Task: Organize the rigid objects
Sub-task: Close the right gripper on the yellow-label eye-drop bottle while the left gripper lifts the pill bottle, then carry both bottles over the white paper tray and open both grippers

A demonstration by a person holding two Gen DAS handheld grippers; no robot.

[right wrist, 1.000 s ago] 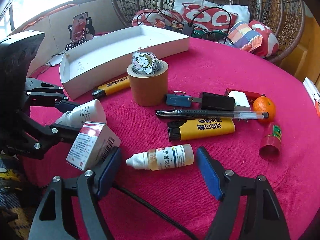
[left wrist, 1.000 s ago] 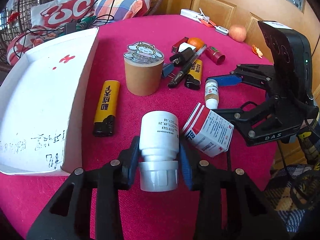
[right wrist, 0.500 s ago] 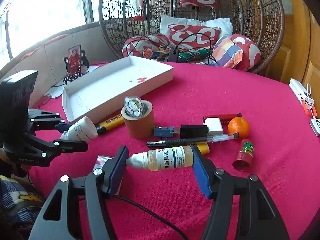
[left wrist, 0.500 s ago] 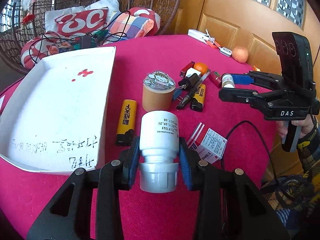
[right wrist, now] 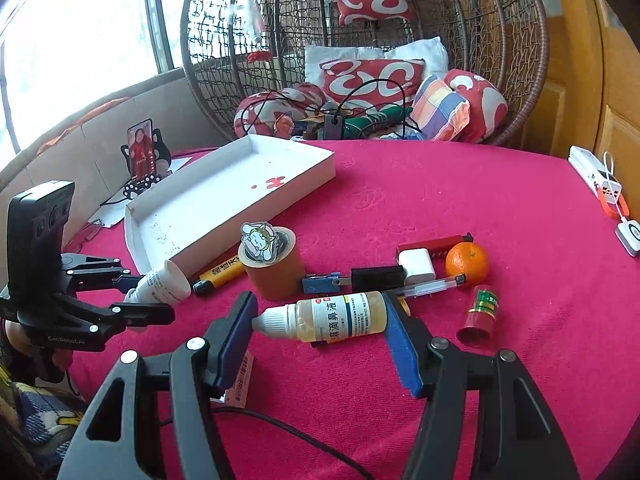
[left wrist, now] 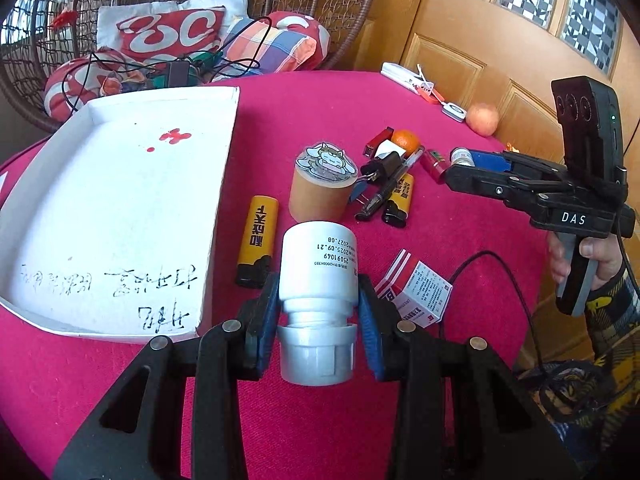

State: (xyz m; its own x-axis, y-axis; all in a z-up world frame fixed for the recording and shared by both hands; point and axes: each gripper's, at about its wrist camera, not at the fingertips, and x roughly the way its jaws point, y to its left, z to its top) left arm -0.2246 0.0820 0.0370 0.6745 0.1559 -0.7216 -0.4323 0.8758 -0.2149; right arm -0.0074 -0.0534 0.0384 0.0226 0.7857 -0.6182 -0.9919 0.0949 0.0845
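Note:
My left gripper [left wrist: 318, 312] is shut on a white pill bottle [left wrist: 318, 268], clamped at the neck above its cap and held over the red table. In the right wrist view that same bottle [right wrist: 164, 282] shows at the left in the left gripper [right wrist: 148, 296]. My right gripper [right wrist: 320, 320] is shut on a small dropper bottle [right wrist: 328, 318] of yellowish liquid, held lengthwise, white tip against the left pad. From the left wrist view, only the dropper bottle's end [left wrist: 460, 157] shows in the right gripper [left wrist: 466, 168]. A white open tray [left wrist: 224, 184] lies at the left.
On the red cloth lie a brown tape roll [left wrist: 322, 196] with a cartoon sticker, two yellow lighters [left wrist: 258, 240], a pen [right wrist: 432, 283], a charger plug, an orange [right wrist: 467, 262], a small red bottle [right wrist: 480, 314] and a medicine box [left wrist: 418, 290]. A wicker chair with cushions [right wrist: 372, 76] stands behind.
Both grippers rose off the table. The right one closed on the dropper bottle and lifted it from the cloth. The medicine box now lies free on the table.

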